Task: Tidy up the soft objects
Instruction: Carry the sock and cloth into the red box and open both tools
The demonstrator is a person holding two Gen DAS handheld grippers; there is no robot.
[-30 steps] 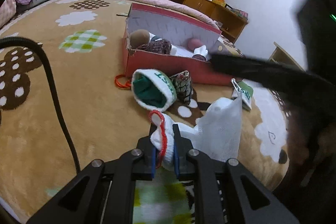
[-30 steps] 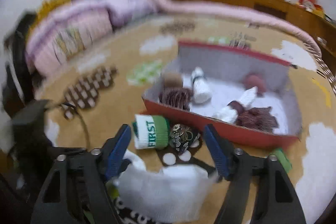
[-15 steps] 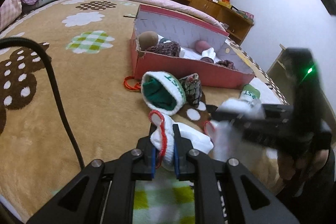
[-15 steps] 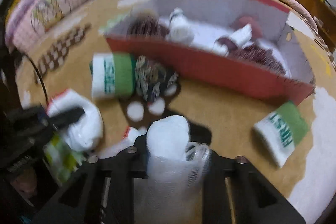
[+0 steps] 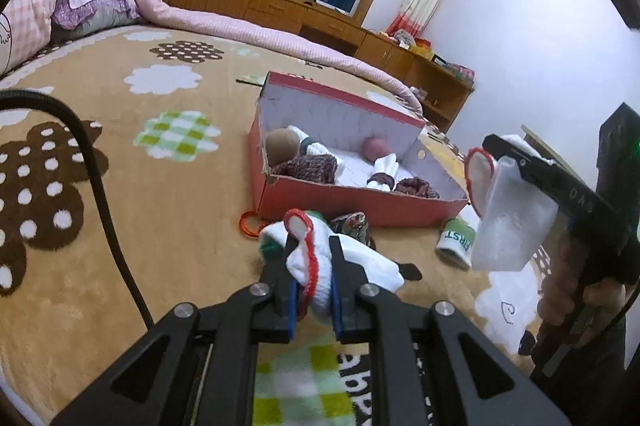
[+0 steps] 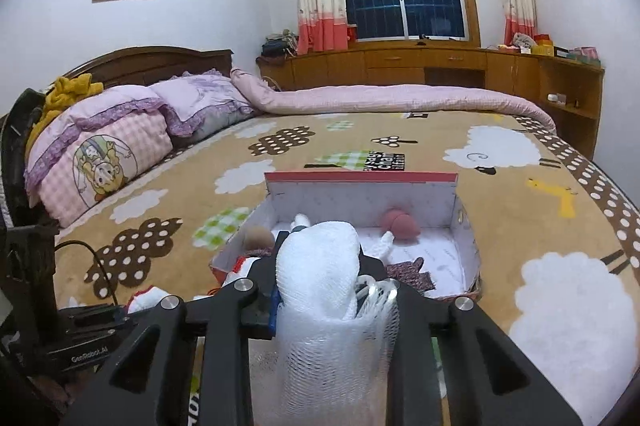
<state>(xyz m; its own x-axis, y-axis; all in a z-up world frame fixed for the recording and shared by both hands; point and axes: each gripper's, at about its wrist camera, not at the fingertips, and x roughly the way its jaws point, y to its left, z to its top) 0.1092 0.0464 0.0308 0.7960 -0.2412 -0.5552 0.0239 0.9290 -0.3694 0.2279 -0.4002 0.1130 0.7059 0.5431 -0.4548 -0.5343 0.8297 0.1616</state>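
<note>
- Socks and other soft items lie scattered on the bed [image 6: 520,186], which has a tan blanket with cloud and flower shapes.
- My left gripper [image 5: 314,290] is clenched on a white sock with red trim [image 5: 310,262], held just above the blanket at the 6 o'clock edge of the left wrist view.
- My right gripper [image 6: 318,278] grasps a white mesh-covered bundle [image 6: 320,278]; its jaws are easing apart slightly, with the bundle between them and the pads touching it.
- From the left wrist view, that same bundle [image 5: 512,226] hangs in the air at 3 o'clock, with a red-trimmed sock edge beside it, and a hand [image 5: 580,290] holds the handle below.
- I see a red cardboard box [image 5: 360,202] with a white inside, resting on the bed at 12 o'clock from my left gripper.
- Inside the box are a brown ball [image 5: 282,144], a pink ball [image 5: 376,148], dark knitted pieces [image 5: 308,166] and white rolled socks.
- Just in front of the box, on the blanket, lie a dark patterned roll [image 5: 354,224] and a green-and-white rolled sock [image 5: 456,242] printed with letters, at 2 o'clock from my left gripper.
- An orange ring [image 5: 248,224] lies at the box's near left corner.
</note>
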